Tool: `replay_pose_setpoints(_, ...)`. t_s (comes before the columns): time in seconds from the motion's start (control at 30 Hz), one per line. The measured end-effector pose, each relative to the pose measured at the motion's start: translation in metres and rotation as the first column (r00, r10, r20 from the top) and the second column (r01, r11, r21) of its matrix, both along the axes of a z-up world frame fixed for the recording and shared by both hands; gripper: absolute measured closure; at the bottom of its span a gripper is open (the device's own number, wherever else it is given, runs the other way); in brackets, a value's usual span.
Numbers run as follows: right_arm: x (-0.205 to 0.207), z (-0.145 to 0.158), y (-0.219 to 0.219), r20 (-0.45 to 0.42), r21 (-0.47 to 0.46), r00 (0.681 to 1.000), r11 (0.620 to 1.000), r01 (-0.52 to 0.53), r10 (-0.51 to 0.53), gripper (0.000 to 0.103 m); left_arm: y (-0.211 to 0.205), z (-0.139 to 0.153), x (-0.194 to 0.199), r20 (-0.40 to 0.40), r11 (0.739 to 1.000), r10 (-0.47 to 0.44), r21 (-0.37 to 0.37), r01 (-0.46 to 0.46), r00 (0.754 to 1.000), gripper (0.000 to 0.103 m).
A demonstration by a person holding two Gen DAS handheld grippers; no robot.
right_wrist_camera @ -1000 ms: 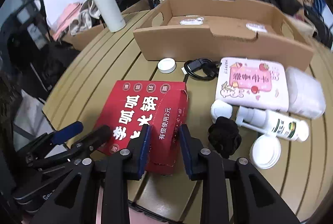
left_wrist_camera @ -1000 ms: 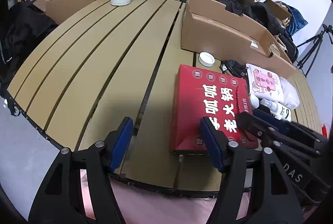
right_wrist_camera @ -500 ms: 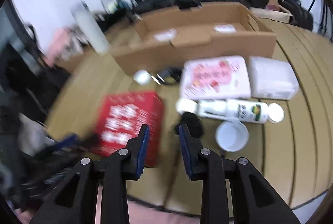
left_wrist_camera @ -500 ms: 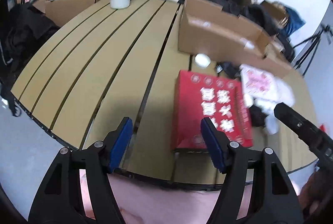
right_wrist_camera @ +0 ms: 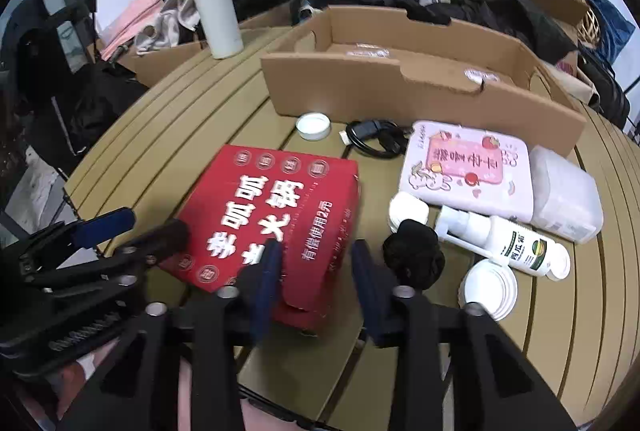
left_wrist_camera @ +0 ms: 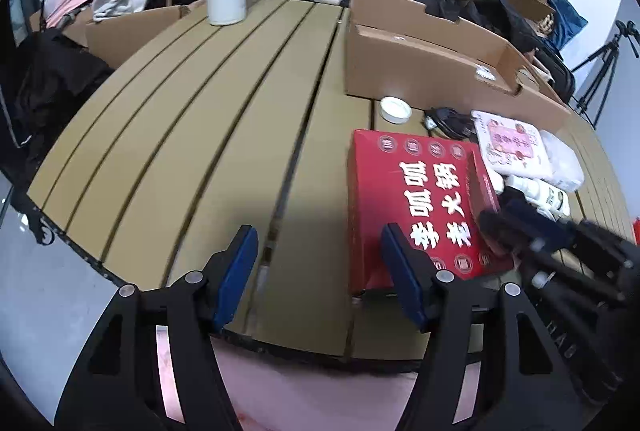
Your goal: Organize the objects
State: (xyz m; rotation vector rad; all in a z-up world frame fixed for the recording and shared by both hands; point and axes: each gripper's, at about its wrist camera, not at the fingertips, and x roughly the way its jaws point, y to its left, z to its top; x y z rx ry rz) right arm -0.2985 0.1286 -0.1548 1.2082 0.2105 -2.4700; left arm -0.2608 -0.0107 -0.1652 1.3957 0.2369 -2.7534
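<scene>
A red box [right_wrist_camera: 276,215] with white characters lies near the table's front edge; it also shows in the left wrist view [left_wrist_camera: 424,203]. My left gripper [left_wrist_camera: 320,275] is open and empty, its right finger at the box's near left corner. My right gripper [right_wrist_camera: 316,283] is open, its jaws straddling the box's near right corner without closing on it. Right of the box lie a black scrunchie [right_wrist_camera: 414,259], a white spray bottle [right_wrist_camera: 504,243], a white lid [right_wrist_camera: 488,289], a pink-labelled pack [right_wrist_camera: 468,169] and a translucent container [right_wrist_camera: 564,199].
An open cardboard tray [right_wrist_camera: 400,91] stands behind the objects. A small white cap [right_wrist_camera: 313,126] and a black cable [right_wrist_camera: 372,139] lie before it. A white thermos [right_wrist_camera: 214,3] stands far left. Clothes and bags surround the slatted table [left_wrist_camera: 192,135].
My right gripper swung away to the right and came back to the red box's near right corner, with its jaws now wider apart. My left gripper moved slightly closer to the box.
</scene>
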Motion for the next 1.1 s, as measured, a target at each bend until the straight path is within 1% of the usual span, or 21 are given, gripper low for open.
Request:
replay_pose_setpoints(0.07, 0.009, 0.013, 0.005, -0.081, 0.044, 0.995, 0.998, 0.053, -0.049, 0.084, 0.001, 0.000, 0.000, 0.003, 1.000, 0.005, -0.018, -0.005, 1.000, 0.041)
replay_pose_setpoints(0.1, 0.010, 0.018, 0.009, -0.111, 0.065, 0.991, 0.994, 0.087, -0.080, 0.095, 0.000, 0.000, 0.000, 0.005, 1.000, 0.005, -0.011, -0.005, 1.000, 0.041)
replay_pose_setpoints(0.13, 0.009, 0.022, 0.020, -0.123, 0.056, 0.985, 0.990, 0.131, -0.124, 0.096, -0.001, 0.000, -0.001, 0.008, 1.000, 0.010, 0.003, -0.010, 1.000, 0.041)
replay_pose_setpoints(0.2, -0.001, 0.016, 0.034, -0.043, -0.011, 0.989, 0.990, 0.140, -0.140, 0.096, -0.002, -0.001, 0.000, 0.008, 1.000, 0.016, 0.017, -0.017, 1.000, 0.041)
replay_pose_setpoints(0.23, -0.006, 0.008, 0.038, -0.002, -0.024, 0.989, 0.989, 0.147, -0.147, 0.096, -0.002, -0.001, 0.000, 0.004, 1.000, 0.016, 0.011, -0.016, 1.000, 0.040)
replay_pose_setpoints(0.33, -0.007, -0.004, 0.042, 0.065, -0.097, 0.990, 0.986, 0.134, -0.128, 0.096, -0.001, 0.000, 0.000, 0.004, 1.000, 0.012, 0.010, -0.012, 1.000, 0.040)
replay_pose_setpoints(0.4, -0.003, 0.004, 0.042, 0.046, -0.102, 0.991, 0.986, 0.131, -0.127, 0.096, -0.004, 0.001, -0.001, 0.016, 0.999, 0.006, 0.035, -0.007, 1.000, 0.041)
replay_pose_setpoints(0.47, 0.002, 0.019, 0.039, -0.006, -0.145, 0.995, 0.985, 0.096, -0.098, 0.095, -0.008, 0.001, -0.001, 0.021, 0.997, 0.004, 0.071, -0.005, 1.000, 0.041)
replay_pose_setpoints(0.53, 0.007, 0.026, 0.027, -0.033, -0.124, 0.998, 0.991, 0.053, -0.057, 0.093, -0.009, 0.000, -0.003, 0.028, 0.997, 0.010, 0.072, -0.012, 1.000, 0.041)
replay_pose_setpoints(0.6, 0.007, 0.021, 0.016, -0.027, -0.088, 0.999, 0.996, 0.021, -0.023, 0.091, -0.010, 0.001, -0.003, 0.027, 0.996, 0.006, 0.084, -0.009, 1.000, 0.041)
replay_pose_setpoints(0.67, 0.004, 0.008, 0.004, 0.012, -0.040, 1.000, 0.999, -0.003, 0.003, 0.090, -0.011, 0.003, -0.002, 0.020, 0.996, 0.004, 0.092, -0.006, 1.000, 0.041)
replay_pose_setpoints(0.73, 0.005, 0.006, 0.000, -0.017, -0.020, 1.000, 1.000, -0.012, 0.011, 0.089, -0.010, 0.005, -0.002, 0.008, 0.995, -0.008, 0.095, 0.008, 1.000, 0.041)
replay_pose_setpoints(0.8, 0.001, 0.005, -0.002, -0.011, -0.006, 1.000, 1.000, -0.010, 0.010, 0.087, -0.006, 0.006, -0.004, 0.009, 0.997, -0.019, 0.077, 0.019, 1.000, 0.041)
replay_pose_setpoints(0.83, 0.001, 0.006, 0.000, -0.009, -0.011, 1.000, 1.000, -0.009, 0.009, 0.087, -0.006, 0.005, -0.005, 0.010, 0.997, -0.022, 0.076, 0.021, 1.000, 0.041)
replay_pose_setpoints(0.9, 0.001, 0.008, 0.008, 0.005, -0.070, 1.000, 0.997, -0.014, 0.014, 0.086, -0.005, 0.003, -0.007, 0.019, 0.996, -0.028, 0.080, 0.026, 0.999, 0.041)
replay_pose_setpoints(0.93, 0.000, 0.009, 0.011, 0.014, -0.096, 1.000, 0.995, -0.013, 0.014, 0.082, -0.006, 0.003, -0.007, 0.022, 0.996, -0.027, 0.084, 0.025, 0.999, 0.041)
replay_pose_setpoints(0.97, -0.002, 0.009, 0.014, 0.027, -0.121, 1.000, 0.993, -0.013, 0.017, 0.076, -0.007, 0.002, -0.007, 0.023, 0.996, -0.024, 0.091, 0.022, 0.999, 0.041)
replay_pose_setpoints(1.0, -0.003, 0.008, 0.016, 0.035, -0.132, 0.999, 0.991, -0.014, 0.019, 0.057, -0.010, 0.002, -0.008, 0.024, 0.995, -0.020, 0.101, 0.017, 1.000, 0.041)
replay_pose_setpoints(1.03, -0.003, 0.006, 0.018, 0.039, -0.138, 0.999, 0.990, -0.011, 0.016, 0.027, -0.013, 0.003, -0.008, 0.023, 0.994, -0.016, 0.111, 0.014, 1.000, 0.041)
replay_pose_setpoints(1.07, -0.004, 0.006, 0.020, 0.035, -0.151, 0.999, 0.988, -0.010, 0.015, 0.019, -0.015, 0.003, -0.008, 0.021, 0.993, -0.012, 0.117, 0.009, 1.000, 0.041)
replay_pose_setpoints(1.1, -0.005, 0.007, 0.021, 0.033, -0.166, 0.999, 0.986, -0.007, 0.013, 0.018, -0.018, 0.004, -0.008, 0.018, 0.993, -0.006, 0.121, 0.004, 1.000, 0.041)
